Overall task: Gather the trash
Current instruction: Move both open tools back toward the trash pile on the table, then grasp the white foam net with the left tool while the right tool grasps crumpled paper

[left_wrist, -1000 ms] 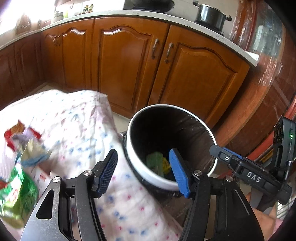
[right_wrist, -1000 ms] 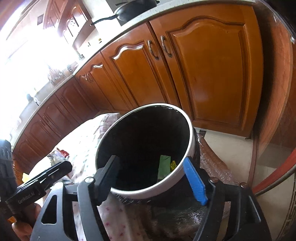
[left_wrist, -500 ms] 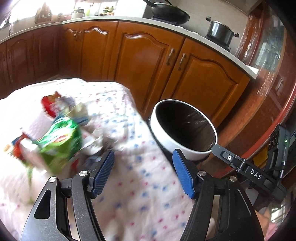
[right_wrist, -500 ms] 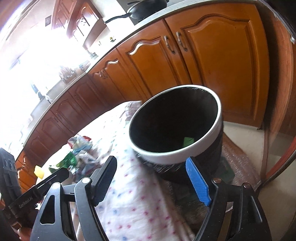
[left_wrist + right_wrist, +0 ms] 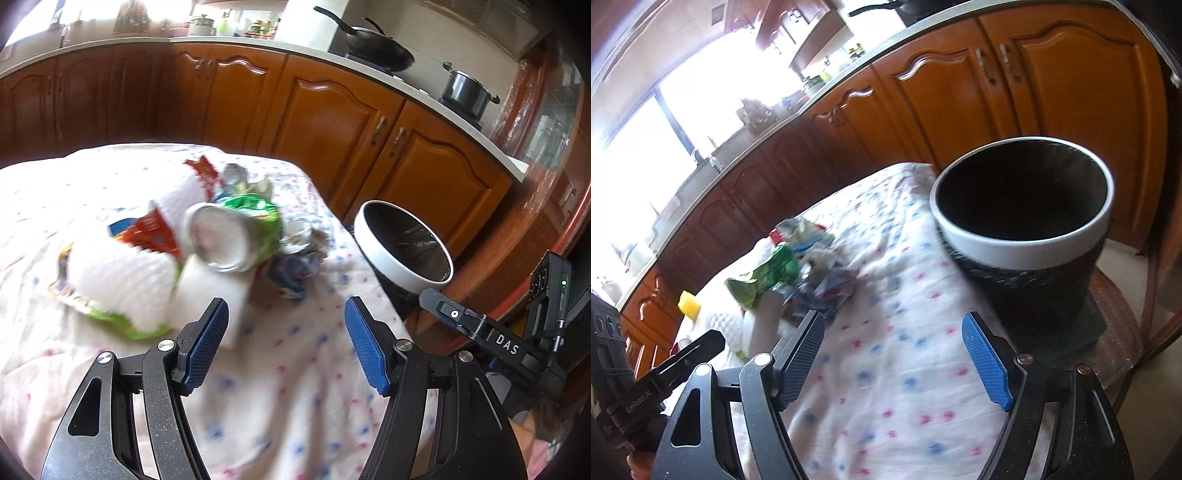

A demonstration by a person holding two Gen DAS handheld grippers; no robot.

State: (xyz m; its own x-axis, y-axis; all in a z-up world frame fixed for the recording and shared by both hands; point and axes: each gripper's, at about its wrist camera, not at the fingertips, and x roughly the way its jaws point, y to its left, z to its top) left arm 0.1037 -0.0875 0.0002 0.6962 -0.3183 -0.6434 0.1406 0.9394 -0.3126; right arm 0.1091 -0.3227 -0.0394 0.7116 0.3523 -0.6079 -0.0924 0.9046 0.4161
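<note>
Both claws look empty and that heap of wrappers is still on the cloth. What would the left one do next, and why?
Probably ease the left gripper forward and down onto the nearest piece of the trash pile. Its jaws stand open and empty, the pile lies just ahead on the tablecloth, and the bin waits off to the right.

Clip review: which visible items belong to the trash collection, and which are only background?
Job items:
- heap of crumpled wrappers
- silver-ended can
- green crinkled packet
- white-rimmed black bin
- left tongs, open
- right tongs, open

Just lying about:
- black wok
- steel lidded pot
- yellow cup
</note>
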